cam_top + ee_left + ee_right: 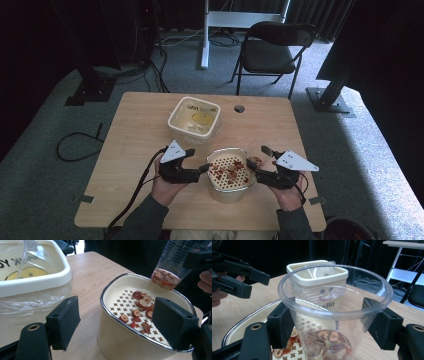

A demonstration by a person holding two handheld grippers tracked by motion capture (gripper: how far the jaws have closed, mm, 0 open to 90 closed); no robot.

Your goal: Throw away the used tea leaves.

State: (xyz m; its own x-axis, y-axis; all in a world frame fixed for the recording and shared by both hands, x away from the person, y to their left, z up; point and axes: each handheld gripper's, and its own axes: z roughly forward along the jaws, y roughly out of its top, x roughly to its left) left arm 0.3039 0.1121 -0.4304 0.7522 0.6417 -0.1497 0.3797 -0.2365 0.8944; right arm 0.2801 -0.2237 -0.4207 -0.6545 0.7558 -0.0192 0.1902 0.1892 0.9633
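A cream pot [227, 196] with a perforated tray stands at the table's front middle, and red dried fruit slices [231, 170] lie on the tray. My left gripper [204, 167] sits at the pot's left rim. Its jaws [117, 305] stand apart astride the rim [110, 287]; table shows between the left pad [65, 320] and the pot wall. My right gripper [256, 162] is shut on a clear plastic cup [324, 340], one pad on each side [329, 312]. The cup [170, 262] hangs tilted over the pot's far rim with a few slices in its bottom.
A cream square bin [172, 122] lined with a clear bag stands just behind the pot, close to my left gripper [253, 283]. A cable hole [239, 108] lies in the tabletop behind it. A folding chair [272, 50] stands beyond the table.
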